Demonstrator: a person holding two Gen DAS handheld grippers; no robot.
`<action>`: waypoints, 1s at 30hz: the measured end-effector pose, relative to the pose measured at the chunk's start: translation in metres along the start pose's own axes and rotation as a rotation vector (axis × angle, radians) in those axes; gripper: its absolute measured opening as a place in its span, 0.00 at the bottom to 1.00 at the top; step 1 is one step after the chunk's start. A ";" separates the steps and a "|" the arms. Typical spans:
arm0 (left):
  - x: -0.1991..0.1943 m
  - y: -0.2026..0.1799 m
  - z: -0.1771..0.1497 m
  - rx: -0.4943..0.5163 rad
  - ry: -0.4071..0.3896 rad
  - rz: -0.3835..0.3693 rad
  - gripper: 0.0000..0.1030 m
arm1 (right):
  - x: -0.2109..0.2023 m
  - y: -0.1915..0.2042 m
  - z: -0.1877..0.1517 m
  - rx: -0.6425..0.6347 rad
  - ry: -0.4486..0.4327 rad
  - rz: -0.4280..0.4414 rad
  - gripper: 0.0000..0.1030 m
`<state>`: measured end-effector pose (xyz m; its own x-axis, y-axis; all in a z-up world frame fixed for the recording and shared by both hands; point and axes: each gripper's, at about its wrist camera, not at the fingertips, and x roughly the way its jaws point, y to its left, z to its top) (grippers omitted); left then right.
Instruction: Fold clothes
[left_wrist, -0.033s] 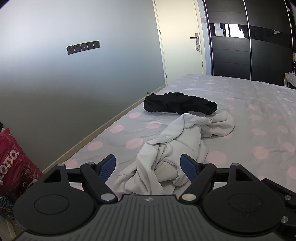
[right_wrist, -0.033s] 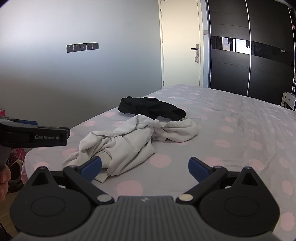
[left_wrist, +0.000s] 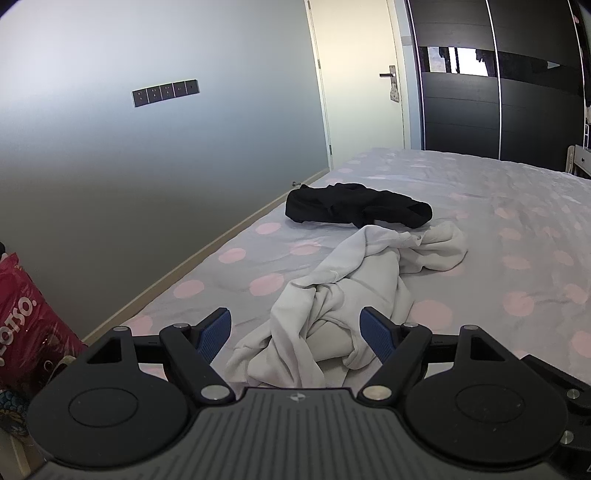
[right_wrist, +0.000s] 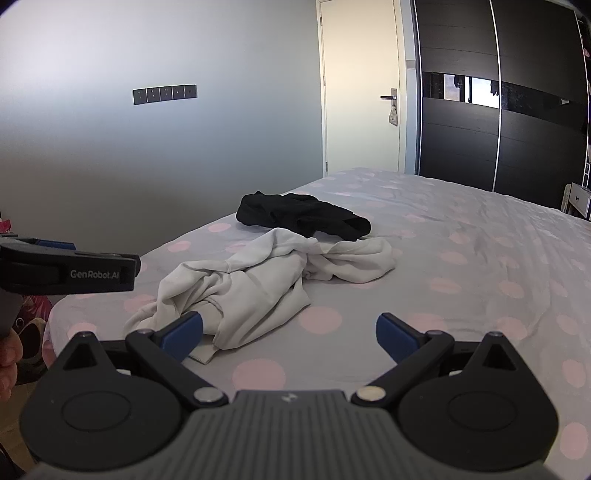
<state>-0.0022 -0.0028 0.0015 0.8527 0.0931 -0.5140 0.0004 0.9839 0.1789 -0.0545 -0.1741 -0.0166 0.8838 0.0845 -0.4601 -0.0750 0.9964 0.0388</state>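
Left claw spread wide, empty, over near end of white top. Right claw also agape, empty. Top crumpled on bed, touching black garment. Risk: pinching several bunched layers, dragging black piece along.

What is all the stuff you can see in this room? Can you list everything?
white garment: one, white, crumpled on the near part of the bed
black garment: one, black, bunched just beyond the white one
bed: one, grey sheet with pink dots
switch panel: one, dark, on the grey wall
door: one, cream, shut, far end
wardrobe: one, dark, right of the door
bag: one, red, on the floor at left
left tool: open, over the white garment
right tool: open, above the bed
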 end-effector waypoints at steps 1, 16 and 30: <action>-0.002 -0.002 0.000 -0.003 -0.001 -0.002 0.74 | 0.000 0.000 0.000 0.003 0.000 -0.001 0.98; -0.006 0.001 0.000 -0.063 -0.001 -0.047 0.74 | -0.006 -0.001 -0.002 0.029 -0.016 -0.010 0.98; -0.004 -0.006 -0.001 -0.056 0.026 -0.062 0.74 | -0.007 -0.003 -0.003 0.034 -0.012 -0.021 0.98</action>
<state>-0.0066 -0.0086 0.0018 0.8382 0.0350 -0.5442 0.0228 0.9948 0.0992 -0.0620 -0.1775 -0.0158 0.8906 0.0631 -0.4503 -0.0408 0.9974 0.0590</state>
